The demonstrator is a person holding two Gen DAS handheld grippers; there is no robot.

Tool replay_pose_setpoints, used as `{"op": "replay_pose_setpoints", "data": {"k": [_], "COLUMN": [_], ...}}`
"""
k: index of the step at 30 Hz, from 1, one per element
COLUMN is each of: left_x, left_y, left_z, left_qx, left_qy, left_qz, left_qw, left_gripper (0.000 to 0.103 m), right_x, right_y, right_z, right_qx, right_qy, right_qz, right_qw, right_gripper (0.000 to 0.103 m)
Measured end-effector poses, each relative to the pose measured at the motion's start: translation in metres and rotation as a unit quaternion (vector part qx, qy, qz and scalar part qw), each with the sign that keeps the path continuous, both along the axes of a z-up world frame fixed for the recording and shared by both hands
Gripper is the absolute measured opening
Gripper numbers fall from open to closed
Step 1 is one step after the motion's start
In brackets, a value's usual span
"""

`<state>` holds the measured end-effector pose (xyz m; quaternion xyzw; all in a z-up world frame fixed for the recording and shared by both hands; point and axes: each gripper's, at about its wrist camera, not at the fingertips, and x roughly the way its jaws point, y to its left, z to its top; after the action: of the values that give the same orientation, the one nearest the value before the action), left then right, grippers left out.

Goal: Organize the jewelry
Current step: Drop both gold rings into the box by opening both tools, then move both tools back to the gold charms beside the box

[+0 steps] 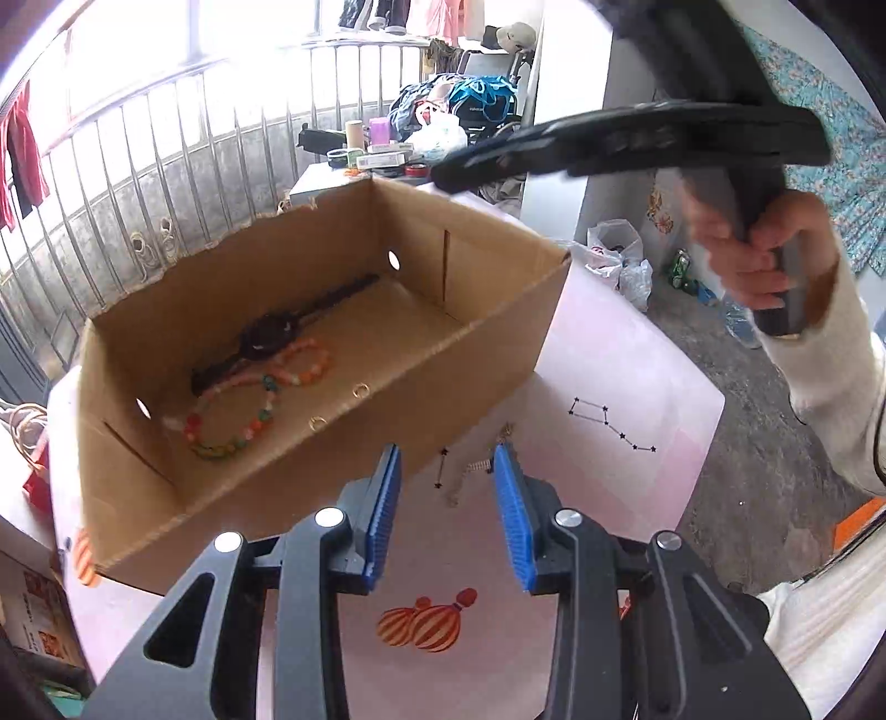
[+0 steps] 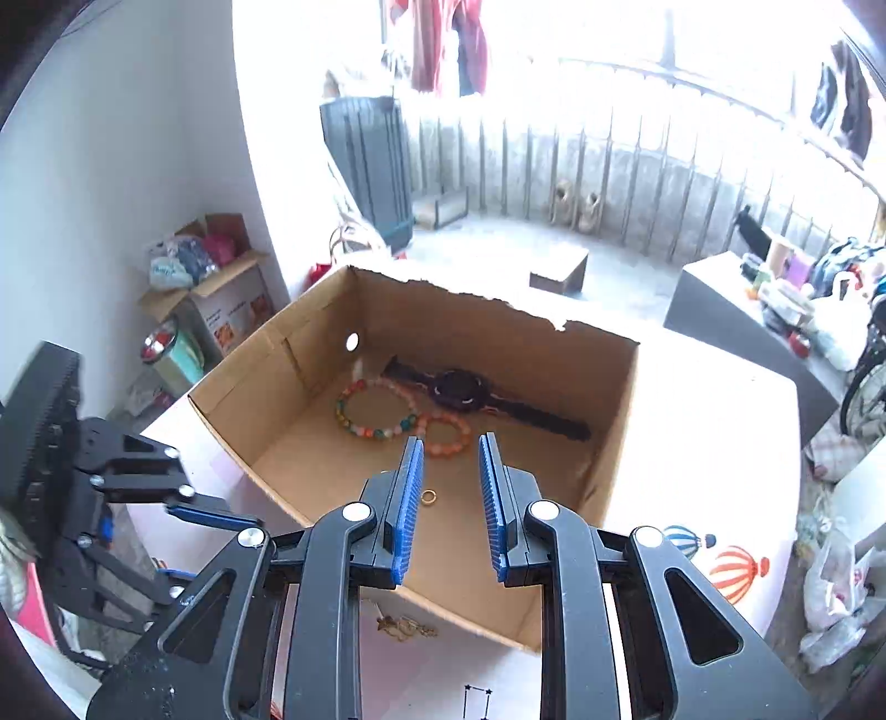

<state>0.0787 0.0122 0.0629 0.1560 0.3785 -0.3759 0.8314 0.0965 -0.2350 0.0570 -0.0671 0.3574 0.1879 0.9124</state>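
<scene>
While both jaws gape (empty), bracelets fill the box.

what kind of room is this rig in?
Likely a home balcony or enclosed porch used for storage: metal railing bars, clothes hung overhead, a cluttered side table and bare concrete floor.

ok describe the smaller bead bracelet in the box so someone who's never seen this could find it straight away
Start at the open brown cardboard box on the pale pink table. On its floor a black wristwatch lies stretched flat, with two bead bracelets against it. The one you want is the smaller ring of orange and pink beads, touching the larger multicoloured bead bracelet that has green and teal beads.
</scene>
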Motion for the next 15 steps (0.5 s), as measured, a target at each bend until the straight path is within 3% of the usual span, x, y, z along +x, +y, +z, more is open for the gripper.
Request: {"op": "replay_pose_setpoints", "data": {"k": [3, 6, 9, 11, 12, 15], "left_x": [0.007, 0.014, 0.024, 0.026, 0.025, 0.02], "left_y": [-0.017, -0.026, -0.027, -0.032, -0.035, -0.039], "left_z": [-0.044, -0.065, -0.068, -0.069, -0.069, -0.069], "left_qx": [0.012, 0.011, -0.025, -0.009, 0.012, 0.034], "left_qy": [0.017, 0.032, 0.06, 0.051, 0.032, 0.017], "left_qz": [0.005, 0.001, -0.007, -0.001, 0.001, -0.002], "left_qw": [0.9998, 0.9994, 0.9979, 0.9987, 0.9994, 0.9993], "left_gripper": [0.034, 0.034, 0.033, 0.016, 0.002, 0.001], "right_x": [-0.029, -0.035, -0.049, -0.051, -0.054, -0.061], "right_y": [-0.015, -0.038, -0.042, -0.04, -0.038, -0.033], "right_z": [-0.012, -0.037, -0.06, -0.073, -0.08, -0.088], "right_qx": [0.034, 0.089, 0.098, 0.091, 0.089, 0.088], "right_qy": [-0.028, 0.001, 0.038, 0.062, 0.07, 0.081], "right_qz": [-0.044, -0.085, -0.1, -0.096, -0.094, -0.074], "right_qw": [0.998, 0.992, 0.99, 0.989, 0.989, 0.99], "right_gripper": [0.021, 0.021, 0.021, 0.021, 0.021, 0.021]}}
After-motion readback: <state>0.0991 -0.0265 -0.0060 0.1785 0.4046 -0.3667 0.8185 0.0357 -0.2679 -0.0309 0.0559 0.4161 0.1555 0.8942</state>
